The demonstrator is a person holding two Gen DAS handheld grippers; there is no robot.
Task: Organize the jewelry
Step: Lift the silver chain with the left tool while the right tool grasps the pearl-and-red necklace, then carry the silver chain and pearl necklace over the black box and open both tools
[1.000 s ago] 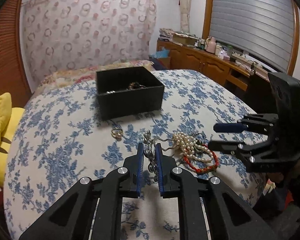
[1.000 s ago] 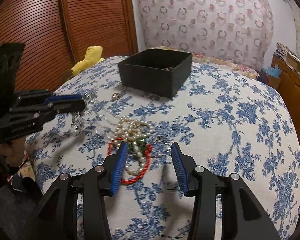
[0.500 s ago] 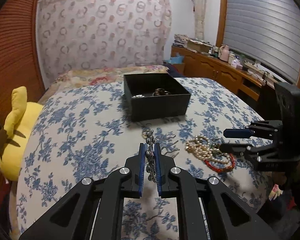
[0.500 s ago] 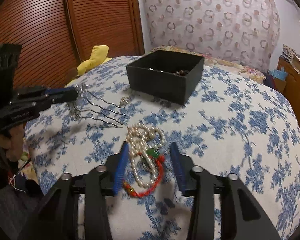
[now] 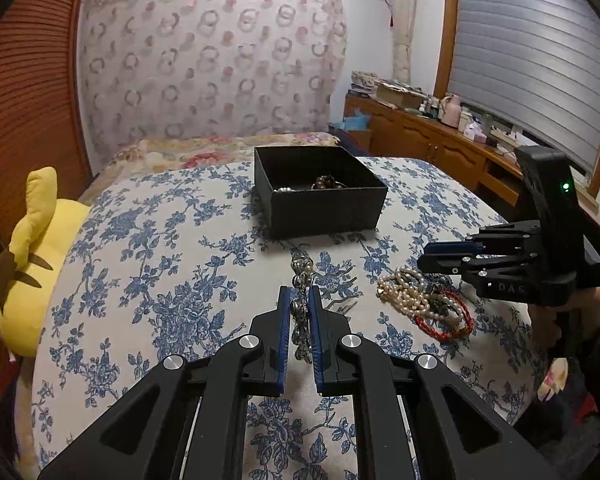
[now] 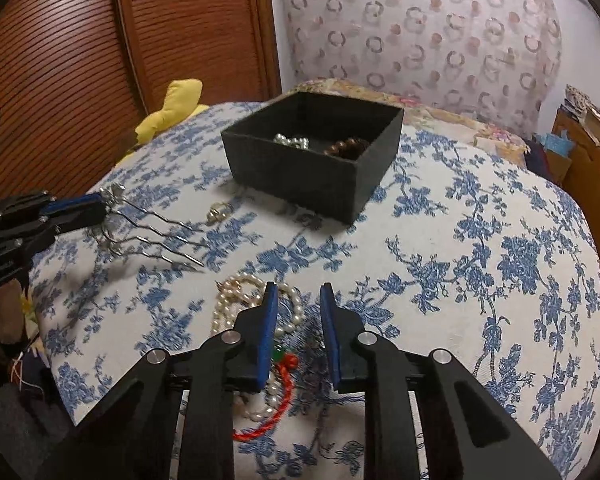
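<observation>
My left gripper [image 5: 299, 294] is shut on a silver pronged hair comb [image 5: 301, 304] and holds it above the bedspread; its prongs show in the right wrist view [image 6: 156, 232]. My right gripper [image 6: 298, 294] is open, low over a pile of pearl strands [image 6: 236, 300] and a red cord bracelet [image 6: 278, 408]. That pile also shows in the left wrist view [image 5: 410, 298]. A black open box [image 5: 320, 190] holds a silver chain and dark beads [image 6: 346, 146]. A small gold ring [image 6: 219, 211] lies in front of the box.
A blue-flowered bedspread [image 5: 148, 264] covers the bed. A yellow plush toy [image 5: 32, 256] sits at its left edge. A wooden cabinet [image 5: 432, 148] with clutter stands at the right under the window. Slatted wooden doors [image 6: 80, 60] are behind the bed.
My left gripper has lifted the hair comb off the bedspread and moved toward the box. My right gripper has moved forward and lower over the pearl pile.
</observation>
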